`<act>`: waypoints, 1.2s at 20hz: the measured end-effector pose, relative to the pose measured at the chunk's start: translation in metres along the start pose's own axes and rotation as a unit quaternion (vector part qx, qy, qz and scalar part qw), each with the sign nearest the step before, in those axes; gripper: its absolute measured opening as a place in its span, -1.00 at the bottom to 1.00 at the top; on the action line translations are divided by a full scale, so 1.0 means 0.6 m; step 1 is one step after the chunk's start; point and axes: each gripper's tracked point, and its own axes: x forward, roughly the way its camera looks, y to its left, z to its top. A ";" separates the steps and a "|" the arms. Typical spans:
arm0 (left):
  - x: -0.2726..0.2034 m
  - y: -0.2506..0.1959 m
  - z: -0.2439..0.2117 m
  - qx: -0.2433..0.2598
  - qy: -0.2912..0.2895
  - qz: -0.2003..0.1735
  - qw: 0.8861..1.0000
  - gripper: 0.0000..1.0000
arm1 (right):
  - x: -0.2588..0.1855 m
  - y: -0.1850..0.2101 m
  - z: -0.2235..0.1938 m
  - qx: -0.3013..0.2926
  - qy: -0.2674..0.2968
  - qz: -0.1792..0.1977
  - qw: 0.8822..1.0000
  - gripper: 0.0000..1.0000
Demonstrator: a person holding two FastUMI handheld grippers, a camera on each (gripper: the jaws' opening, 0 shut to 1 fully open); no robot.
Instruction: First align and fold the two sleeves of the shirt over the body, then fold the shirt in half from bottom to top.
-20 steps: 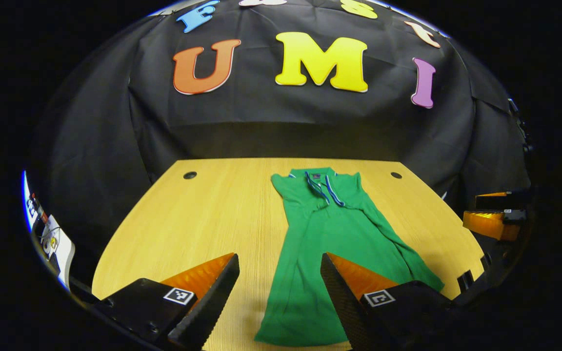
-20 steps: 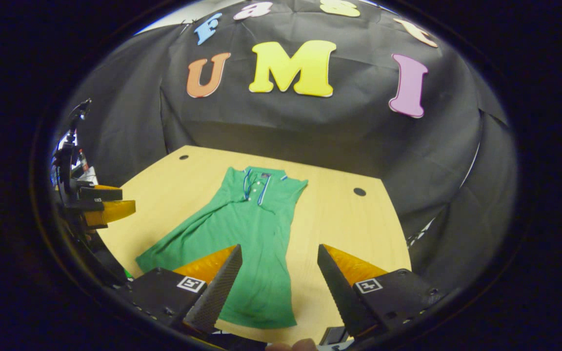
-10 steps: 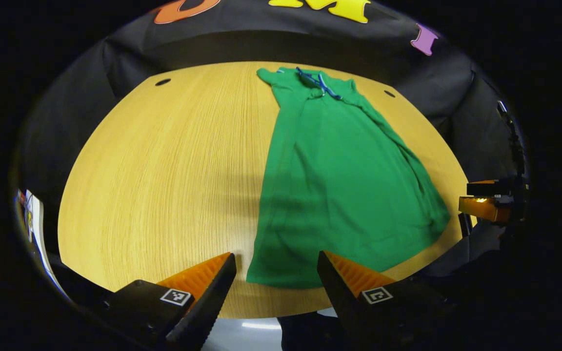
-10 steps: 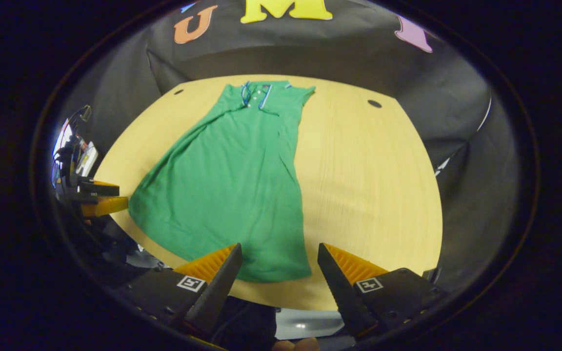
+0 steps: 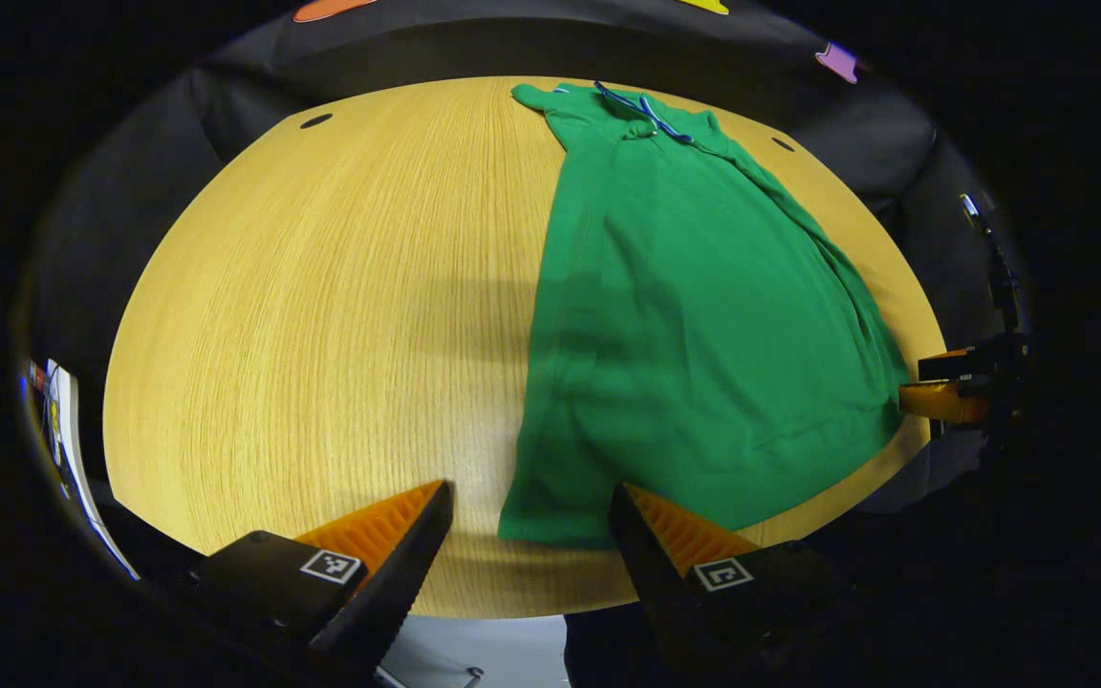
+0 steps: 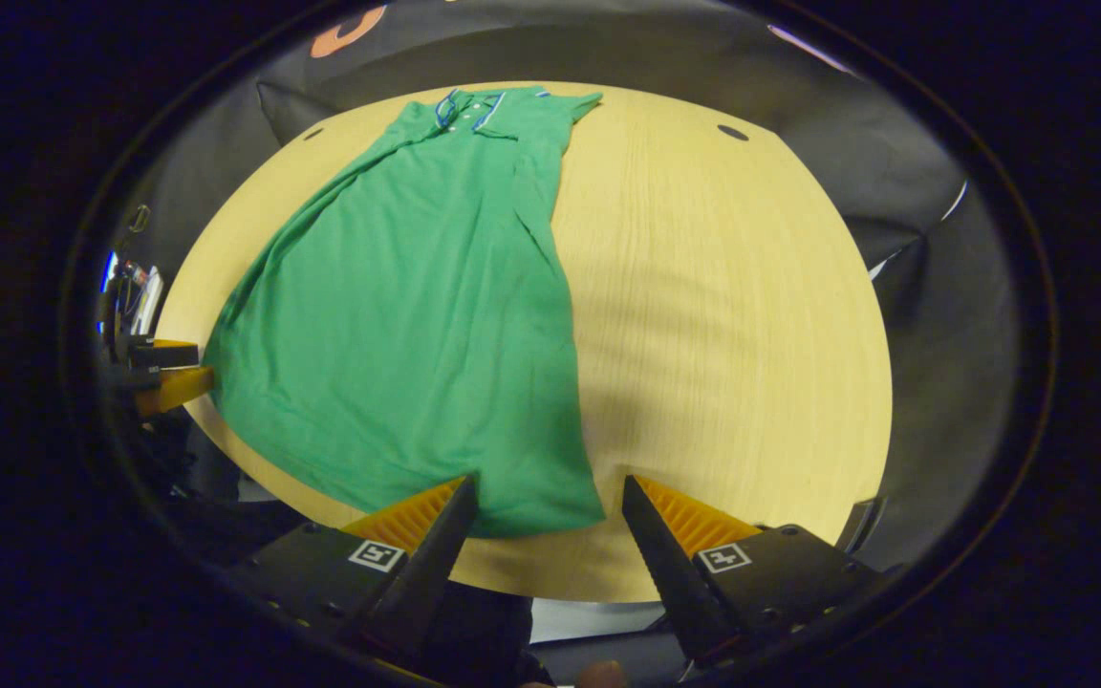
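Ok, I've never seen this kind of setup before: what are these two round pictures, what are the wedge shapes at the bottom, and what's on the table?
There is no robot arm here: a person holds a pair of tongs in each hand, and a fisheye camera rides on each. The left gripper view looks along the left tongs, the right gripper view along the right tongs; the wedges are their fingers. Both tongs are open and hold nothing. On the wooden table lies a green shirt, flat, collar at the far end. Each pair of tongs is poised at a near corner of the hem, by the table's near edge. Each view also catches the other tongs at its edge.
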 end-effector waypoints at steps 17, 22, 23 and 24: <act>-0.121 0.020 0.089 -0.010 0.051 -0.024 0.998 -0.75 | 0.019 0.021 -0.005 0.025 0.032 0.050 0.998 -0.92; -0.188 0.024 0.136 -0.022 0.057 -0.051 0.997 -0.87 | 0.009 0.019 -0.004 0.015 0.031 0.054 0.998 -0.99; -0.204 0.026 0.150 -0.018 0.053 -0.054 0.997 -0.87 | 0.005 0.017 -0.001 0.017 0.026 0.055 0.998 -1.00; -0.220 0.029 0.165 -0.015 0.048 -0.054 0.997 -0.87 | 0.000 0.017 -0.002 0.019 0.025 0.058 0.998 -1.00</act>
